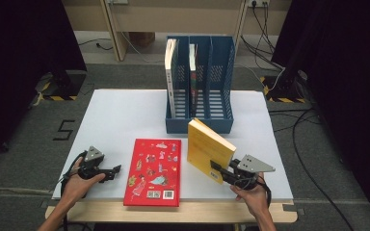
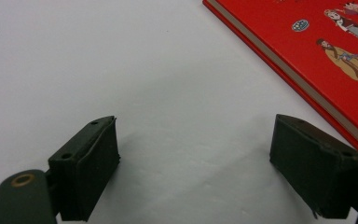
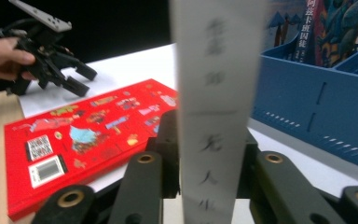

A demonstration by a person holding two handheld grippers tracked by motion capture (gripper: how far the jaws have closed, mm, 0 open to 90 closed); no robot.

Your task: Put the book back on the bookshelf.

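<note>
R gripper holds yellow book by its spine, near lower corner; jaws clamped on both sides of white spine, seen edge-on in right gripper view. Book is lifted, tilted, just in front of blue file rack, which has two books upright in its left slots. L gripper rests on white surface, jaws wide, nothing between; red book lies flat just beside it, apart from jaws.
</note>
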